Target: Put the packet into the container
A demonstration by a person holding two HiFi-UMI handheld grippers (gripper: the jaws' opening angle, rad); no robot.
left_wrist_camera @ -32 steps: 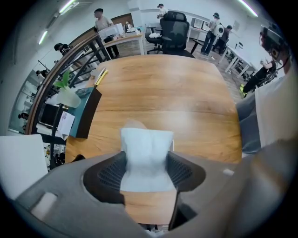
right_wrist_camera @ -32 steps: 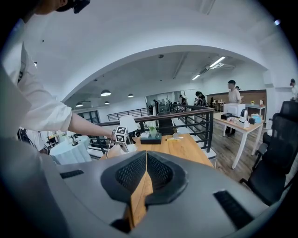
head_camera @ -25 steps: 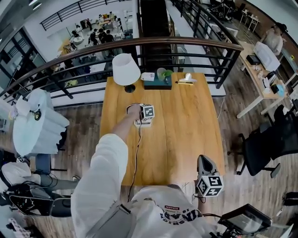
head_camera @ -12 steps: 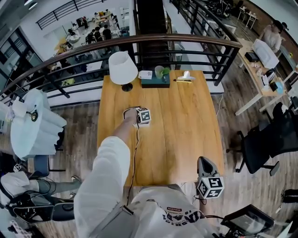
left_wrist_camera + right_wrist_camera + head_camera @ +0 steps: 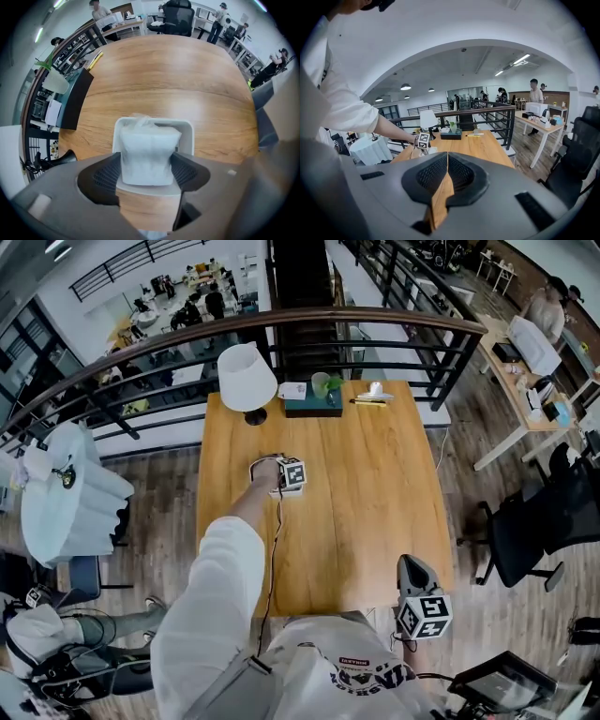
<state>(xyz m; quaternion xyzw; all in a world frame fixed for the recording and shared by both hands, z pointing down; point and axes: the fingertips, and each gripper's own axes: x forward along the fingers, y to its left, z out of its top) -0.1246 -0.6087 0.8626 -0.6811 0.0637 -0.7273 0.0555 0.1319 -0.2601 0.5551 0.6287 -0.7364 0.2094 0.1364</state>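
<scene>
Left gripper (image 5: 146,171) releasing packet (image 5: 147,157) into container (image 5: 187,125); right gripper (image 5: 446,180) idle, jaws together on nothing.
Packet stands upright inside the container on the table (image 5: 178,84), between the left jaws, which are opening; pads lie just beside its sides. To do it well, the person should open fully before withdrawing; then draw straight back so that no pad drags the packet out. Count: one packet; one container; two grippers; one lamp (image 5: 247,378).
</scene>
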